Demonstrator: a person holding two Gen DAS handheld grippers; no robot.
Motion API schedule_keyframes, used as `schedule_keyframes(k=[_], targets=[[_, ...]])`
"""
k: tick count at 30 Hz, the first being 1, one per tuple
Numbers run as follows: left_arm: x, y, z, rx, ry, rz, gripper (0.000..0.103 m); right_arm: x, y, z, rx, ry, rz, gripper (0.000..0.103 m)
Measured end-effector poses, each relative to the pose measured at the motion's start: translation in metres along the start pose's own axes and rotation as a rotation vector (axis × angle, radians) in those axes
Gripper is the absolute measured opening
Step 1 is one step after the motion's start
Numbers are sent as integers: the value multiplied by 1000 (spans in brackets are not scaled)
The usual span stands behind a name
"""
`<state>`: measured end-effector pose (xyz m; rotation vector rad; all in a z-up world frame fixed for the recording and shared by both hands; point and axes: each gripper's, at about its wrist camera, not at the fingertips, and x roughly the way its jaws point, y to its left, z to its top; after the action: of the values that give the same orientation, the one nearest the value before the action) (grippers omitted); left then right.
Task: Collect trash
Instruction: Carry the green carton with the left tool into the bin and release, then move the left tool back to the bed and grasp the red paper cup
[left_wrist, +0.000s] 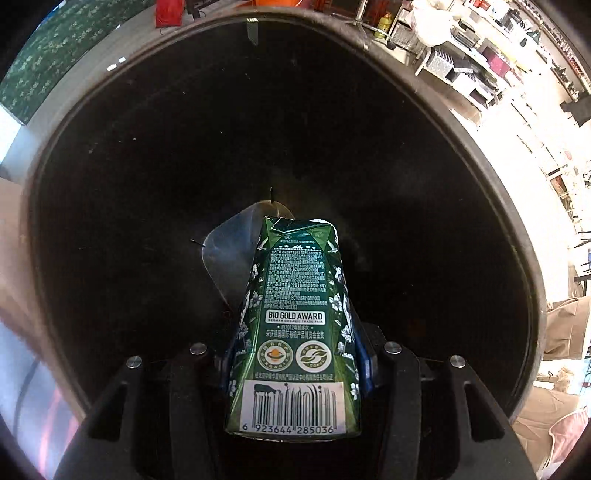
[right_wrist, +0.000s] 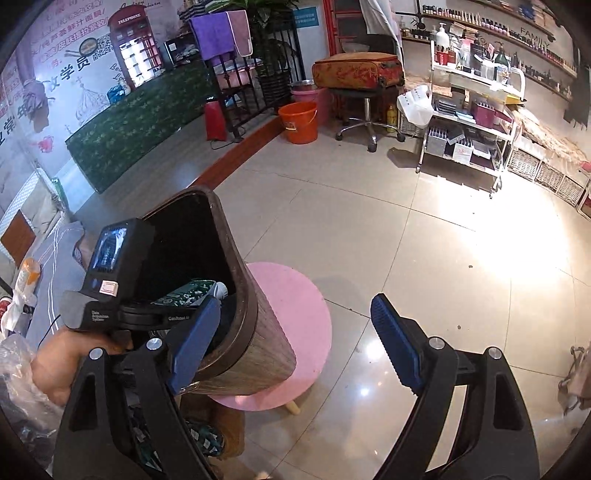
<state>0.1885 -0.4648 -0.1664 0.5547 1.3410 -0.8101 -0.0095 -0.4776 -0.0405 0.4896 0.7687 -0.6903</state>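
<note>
Gripping a green drink carton (left_wrist: 295, 332) between its blue-padded fingers (left_wrist: 364, 354), the left gripper (left_wrist: 295, 295) points steeply down into the mouth of a dark trash bin (left_wrist: 532, 280). The carton is squeezed at its sides and crumpled at the far end; its barcode end sits nearest the camera, and the white label "BIO GOLD AWARD" is readable on its face. Inside the bin, just beyond the carton's far end, a pale grey scrap (left_wrist: 229, 254) lies against the black interior; what it is cannot be told.

From the right wrist view, the same bin (right_wrist: 258, 332) shows a wood-grain outer wall and a dark rim, and it stands on a round pink stool (right_wrist: 295, 314) on the tiled floor (right_wrist: 406, 240). A hand (right_wrist: 55, 365) holds the left gripper (right_wrist: 207, 295) at the bin's near rim, with the carton (right_wrist: 184, 293) poking over the opening.

The right gripper (right_wrist: 295, 332) is released, its two blue fingers (right_wrist: 395, 339) spread wide with nothing between them: one finger overlaps the bin's wall in the picture, the other hangs over bare floor beside the stool.

Beyond the bin stand an orange bucket (right_wrist: 299, 122), a wheeled stool carrying a red-orange suitcase (right_wrist: 356, 70), and a white cart (right_wrist: 476, 118) loaded with bottles and boxes.
</note>
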Motion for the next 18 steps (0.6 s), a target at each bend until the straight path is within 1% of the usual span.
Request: schedule_keyframes(k=[1, 3, 4, 5, 7, 9, 12, 15, 17, 18], targets=[[0, 1, -2, 0, 6, -2, 51, 0, 0, 0, 1, 0, 1, 83], [-3, 3, -4, -1, 7, 1, 73, 0, 0, 1, 3, -3, 2, 83], [-8, 5, -6, -4, -9, 12, 78, -1, 1, 2, 6, -8, 4, 83], [-14, 7, -8, -9, -30, 13, 79, -2, 0, 3, 9, -11, 6, 83], [-32, 10, -11, -5, -79, -20, 81, -5, 2, 5, 13, -20, 12, 83], [-48, 13, -16, 0, -110, -26, 83, -9, 5, 7, 11, -30, 12, 83], [-80, 17, -25, -6, -182, -58, 85, -16, 12, 11, 5, -47, 15, 84], [-111, 28, -48, -18, -260, -62, 88, -18, 18, 14, -2, -54, 19, 87], [-123, 16, -48, -19, -303, -60, 89, -17, 22, 15, -4, -49, 32, 87], [-132, 23, -59, -26, -328, -64, 90, -17, 26, 15, -8, -46, 41, 87]])
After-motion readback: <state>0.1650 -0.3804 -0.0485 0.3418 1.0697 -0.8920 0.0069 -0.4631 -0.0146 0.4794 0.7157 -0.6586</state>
